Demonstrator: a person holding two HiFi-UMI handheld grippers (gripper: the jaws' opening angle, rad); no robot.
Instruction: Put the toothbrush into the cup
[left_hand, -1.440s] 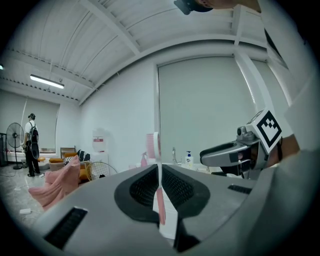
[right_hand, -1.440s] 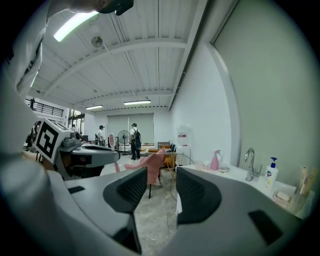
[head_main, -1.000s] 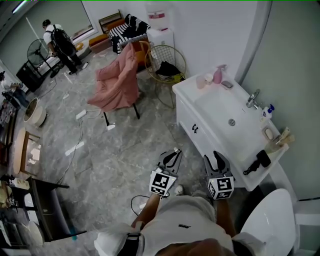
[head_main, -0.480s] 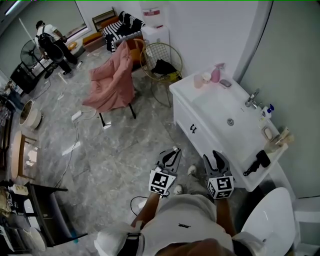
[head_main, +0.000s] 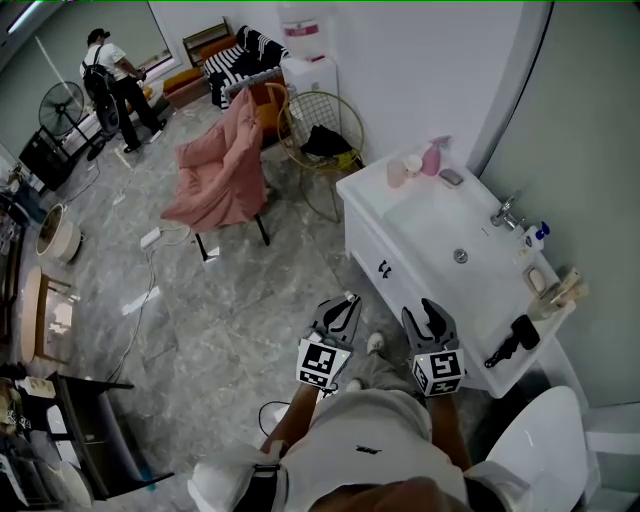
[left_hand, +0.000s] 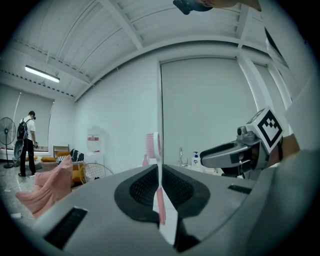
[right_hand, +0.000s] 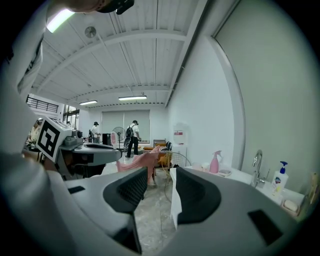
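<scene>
My left gripper (head_main: 341, 314) is shut on a pink and white toothbrush (left_hand: 158, 172), which stands upright between the jaws with its bristle head (left_hand: 152, 146) above them. In the head view the toothbrush tip (head_main: 352, 298) pokes out past the left gripper. My right gripper (head_main: 428, 318) is open and holds nothing; its jaws (right_hand: 160, 192) stand apart. Both grippers hover over the floor in front of the white vanity (head_main: 372, 262). A pinkish cup (head_main: 397, 172) stands on the vanity's far corner, well away from both grippers.
On the vanity are a pink spray bottle (head_main: 433, 157), a sink basin (head_main: 455, 235), a faucet (head_main: 503, 212), a soap dispenser (head_main: 537, 236) and a black hair dryer (head_main: 510, 342). A toilet (head_main: 540, 440) is at lower right. A chair draped in pink (head_main: 222, 175), a wire chair (head_main: 318, 130) and floor cables (head_main: 155, 285) lie left.
The head view has shifted a little, so the vanity sits slightly lower and further left. Both grippers keep their pose, the toothbrush still held. A person at the far back has moved about.
</scene>
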